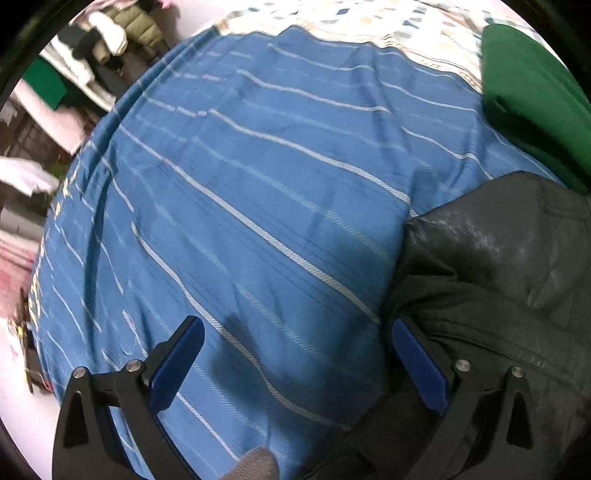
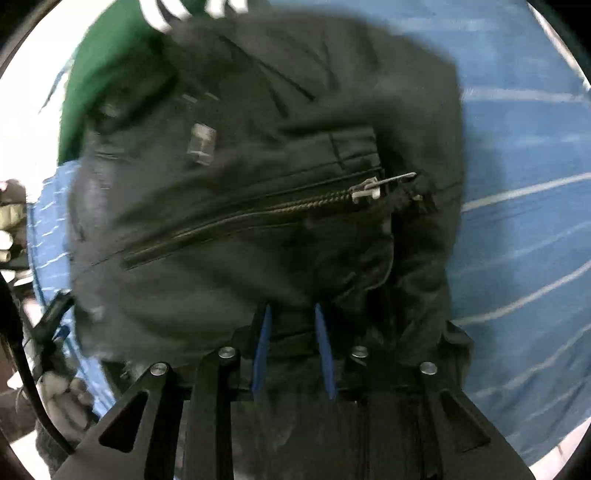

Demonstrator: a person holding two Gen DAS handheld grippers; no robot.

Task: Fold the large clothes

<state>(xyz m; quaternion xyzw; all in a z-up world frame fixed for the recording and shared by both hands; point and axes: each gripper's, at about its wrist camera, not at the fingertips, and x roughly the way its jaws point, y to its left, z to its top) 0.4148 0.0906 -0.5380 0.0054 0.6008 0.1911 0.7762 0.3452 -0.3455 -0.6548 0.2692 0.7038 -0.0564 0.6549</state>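
A black leather-like jacket [image 1: 498, 277] lies crumpled on a blue striped bedspread [image 1: 258, 166]. In the left wrist view my left gripper [image 1: 295, 323] hangs open and wide over bare bedspread, its right finger [image 1: 417, 365] at the jacket's left edge. In the right wrist view the jacket [image 2: 258, 147] fills the middle, with a metal zipper [image 2: 258, 218] running across it. My right gripper [image 2: 292, 308] has its blue pads close together, pinching a fold of the jacket's near edge.
A green garment [image 1: 532, 103] lies beyond the jacket, seen too in the right wrist view [image 2: 107, 74]. A patterned sheet [image 1: 369, 22] covers the far bed. Piled clothes [image 1: 110, 33] sit past the bed's left edge. A gloved hand [image 2: 62, 398] shows at lower left.
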